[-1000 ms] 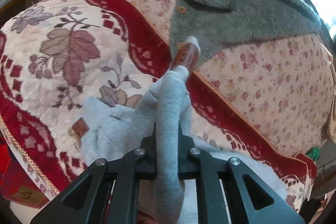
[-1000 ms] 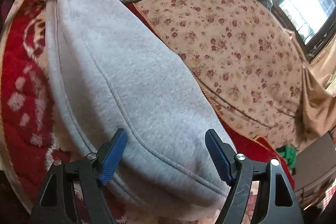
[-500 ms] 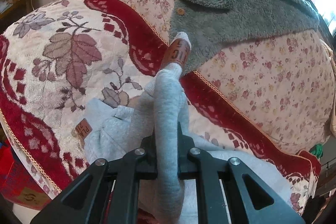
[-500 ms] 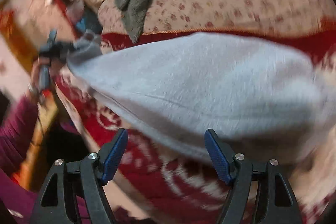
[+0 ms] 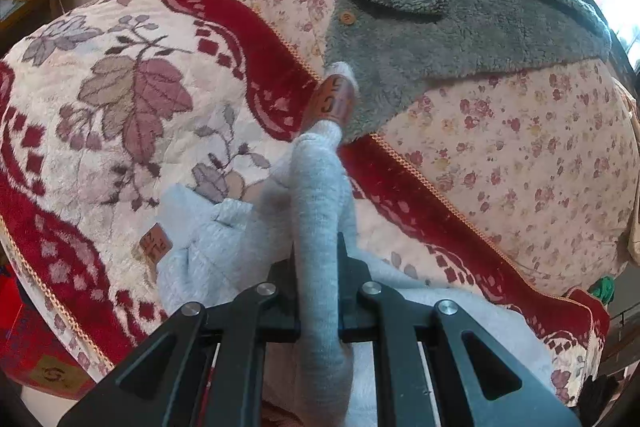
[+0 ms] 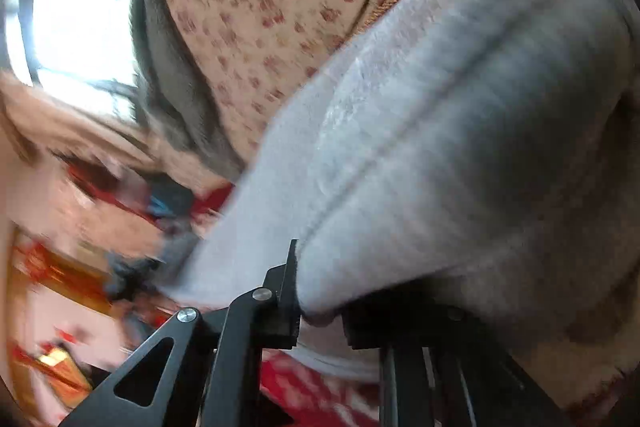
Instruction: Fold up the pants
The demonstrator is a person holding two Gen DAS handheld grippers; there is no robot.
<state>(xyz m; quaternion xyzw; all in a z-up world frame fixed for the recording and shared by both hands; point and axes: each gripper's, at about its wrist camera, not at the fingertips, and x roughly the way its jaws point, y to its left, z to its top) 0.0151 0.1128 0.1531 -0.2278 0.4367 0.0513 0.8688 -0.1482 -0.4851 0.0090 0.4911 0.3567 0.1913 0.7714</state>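
Pants point(image 5: 320, 227) in grey fleece lie across the red floral bedspread point(image 5: 120, 107), the left tool point(image 5: 319, 291) clamped on them, the right tool point(image 6: 320, 311) having just closed on their near edge, ready for folding.

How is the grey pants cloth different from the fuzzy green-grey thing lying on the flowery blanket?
The grey pants look smooth and light grey; the fuzzy garment is shaggy and darker, greenish grey. The pants are pinched up in the left gripper; the fuzzy garment lies loose, held by nothing. The pants carry a brown patch; the fuzzy garment shows a round button. Both are soft clothes on the covered bed.
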